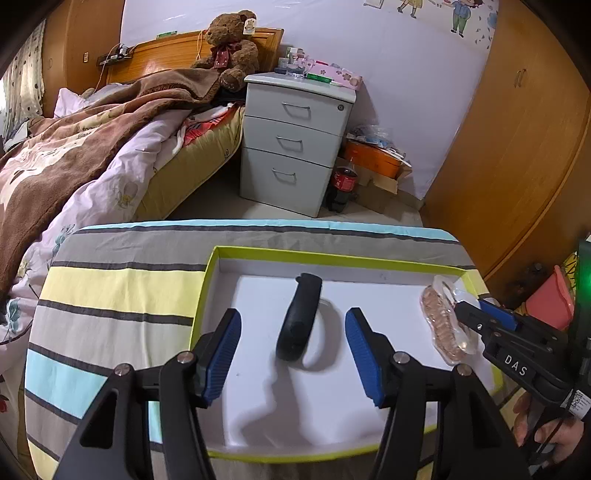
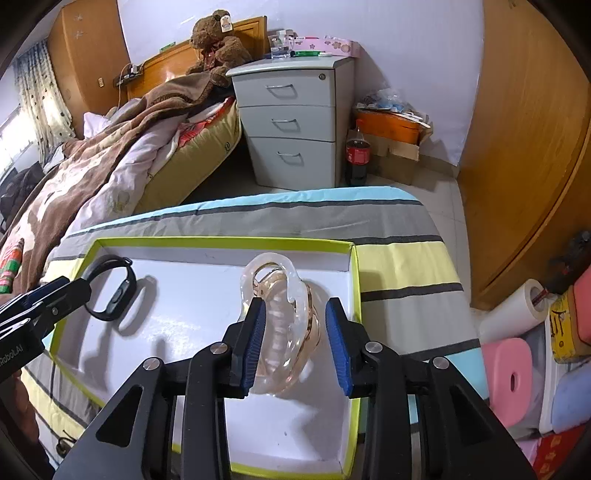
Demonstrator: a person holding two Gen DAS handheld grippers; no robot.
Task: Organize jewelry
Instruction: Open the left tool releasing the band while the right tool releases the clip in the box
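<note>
Striped cloth; both tools (image 1: pixel 293 354) (image 2: pixel 295 343) angled down, parted.

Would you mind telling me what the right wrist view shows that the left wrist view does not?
Only the right wrist view shows the white paper roll, the pink stool and the window curtain in clear sight. Only the left wrist view shows the cartoon wall picture and a hand on the right gripper's handle. Both show the green-rimmed tray, the black wristband, the clear bracelet pack, both open grippers, including the left gripper, the teddy bear and the drawer cabinet.
</note>
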